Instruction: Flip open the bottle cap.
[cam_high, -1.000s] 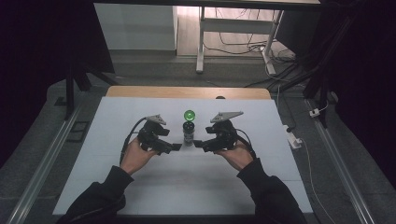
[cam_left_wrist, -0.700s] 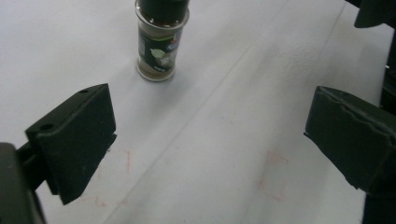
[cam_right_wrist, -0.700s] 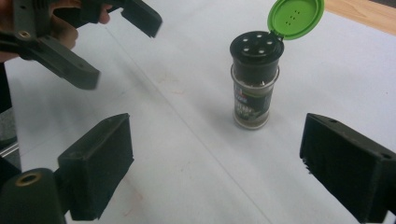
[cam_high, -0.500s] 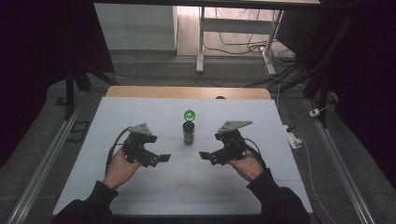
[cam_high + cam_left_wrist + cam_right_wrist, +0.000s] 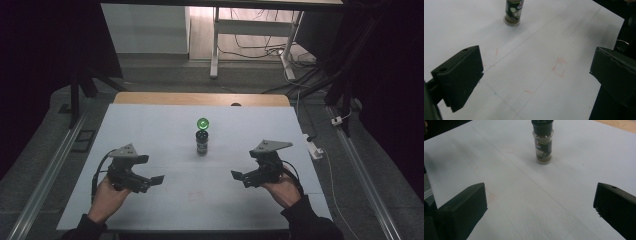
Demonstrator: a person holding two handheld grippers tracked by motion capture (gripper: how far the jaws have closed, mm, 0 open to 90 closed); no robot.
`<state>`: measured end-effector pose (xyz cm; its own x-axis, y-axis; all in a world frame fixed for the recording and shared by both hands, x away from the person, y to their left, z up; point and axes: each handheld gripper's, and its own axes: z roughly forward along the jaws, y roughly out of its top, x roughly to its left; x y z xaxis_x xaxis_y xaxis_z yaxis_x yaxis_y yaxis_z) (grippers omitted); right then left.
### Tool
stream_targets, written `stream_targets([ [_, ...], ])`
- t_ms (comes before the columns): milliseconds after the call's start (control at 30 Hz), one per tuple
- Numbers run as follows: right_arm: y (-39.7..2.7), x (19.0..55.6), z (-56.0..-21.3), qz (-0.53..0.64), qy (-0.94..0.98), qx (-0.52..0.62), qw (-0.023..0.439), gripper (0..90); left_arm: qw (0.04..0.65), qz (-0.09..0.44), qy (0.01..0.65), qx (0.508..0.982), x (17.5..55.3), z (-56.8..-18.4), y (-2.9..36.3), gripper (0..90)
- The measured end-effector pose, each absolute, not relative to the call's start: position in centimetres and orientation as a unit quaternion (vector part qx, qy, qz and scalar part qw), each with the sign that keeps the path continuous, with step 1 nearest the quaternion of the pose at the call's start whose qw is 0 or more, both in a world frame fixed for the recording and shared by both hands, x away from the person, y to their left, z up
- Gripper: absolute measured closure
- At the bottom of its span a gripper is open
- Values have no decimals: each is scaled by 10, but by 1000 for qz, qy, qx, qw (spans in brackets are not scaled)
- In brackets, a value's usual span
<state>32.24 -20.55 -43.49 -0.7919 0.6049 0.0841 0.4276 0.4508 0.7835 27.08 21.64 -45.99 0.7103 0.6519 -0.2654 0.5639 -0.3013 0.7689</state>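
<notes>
1. A small spice jar [image 5: 202,142] with a dark cap stands upright near the middle of the white table [image 5: 165,200], just in front of a green ball [image 5: 203,123].
2. The left gripper [image 5: 150,181] hangs over the near left of the table, jaws spread wide and holding nothing; the jar lies well apart, ahead and to its right.
3. The right gripper [image 5: 241,177] mirrors it at the near right, jaws likewise wide and empty.
4. The jar sits between the two grippers, farther up the table, touched by neither.
</notes>
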Motion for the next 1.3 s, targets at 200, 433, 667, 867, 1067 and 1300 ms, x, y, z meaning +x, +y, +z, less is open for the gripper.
stream_targets([
  [200,-223,313,-438,423,840,320,114,0,452,64,392,799,257,-462,232,0],
  [433,-244,302,-438,429,825,345,131,0,448,80,411,790,237,-465,251,0],
  [667,-266,289,-440,426,813,369,146,0,444,91,438,776,216,-470,272,0],
  [867,-282,279,-444,411,808,394,149,0,428,103,461,771,202,-474,287,0],
  [1067,-292,270,-450,395,807,411,153,0,403,113,475,774,191,-478,293,0],
  [1300,-300,262,-455,380,808,426,143,0,387,113,488,774,183,-482,298,0],
])
